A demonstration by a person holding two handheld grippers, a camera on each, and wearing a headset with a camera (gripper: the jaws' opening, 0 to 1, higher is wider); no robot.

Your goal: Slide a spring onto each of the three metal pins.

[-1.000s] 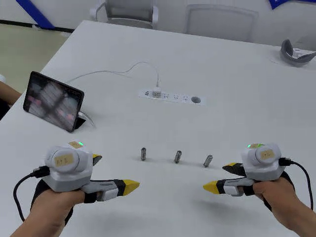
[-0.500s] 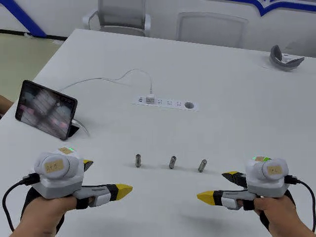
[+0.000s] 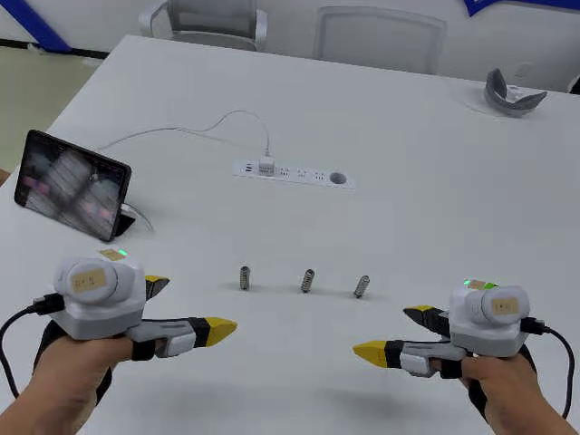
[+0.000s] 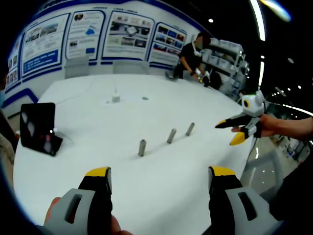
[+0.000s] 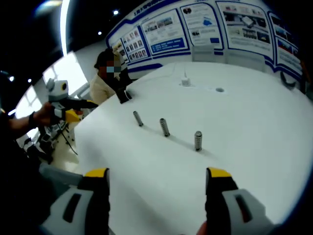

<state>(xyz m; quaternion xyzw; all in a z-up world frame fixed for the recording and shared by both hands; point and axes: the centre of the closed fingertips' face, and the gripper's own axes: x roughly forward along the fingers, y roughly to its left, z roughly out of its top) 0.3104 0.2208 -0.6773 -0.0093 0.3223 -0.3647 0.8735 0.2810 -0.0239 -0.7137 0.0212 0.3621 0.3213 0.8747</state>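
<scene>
**Both grippers spread, three pins straight ahead**

My left gripper [image 3: 188, 306] sits at 7 o'clock and my right gripper [image 3: 394, 332] at 5 o'clock. Both are low over the white table [image 3: 435, 208] with yellow tips turned inward toward each other. Jaws on both are spread wide with nothing between them, as each gripper view confirms.

Just beyond, at 12 o'clock, three pins stand upright in a row, well apart from both grippers: left pin [image 3: 244, 277], middle pin [image 3: 307, 280], right pin [image 3: 362, 286]. Each shows coil-like ribbing along its shaft. I cannot tell for sure whether the coil is a separate spring. Only bare table top lies between my jaw tips and the row.

At 10 o'clock a tablet [image 3: 71, 184] leans on its stand, screen lit and blurred. Farther out at 12 o'clock lies a power strip [image 3: 290, 172] with a white charger [image 3: 265, 167] plugged in, and its cable [image 3: 181, 131] loops off toward the tablet. At 2 o'clock, near the far edge, sits a grey curved object [image 3: 513, 93]. Two chairs [image 3: 381, 38] stand behind the table.
</scene>
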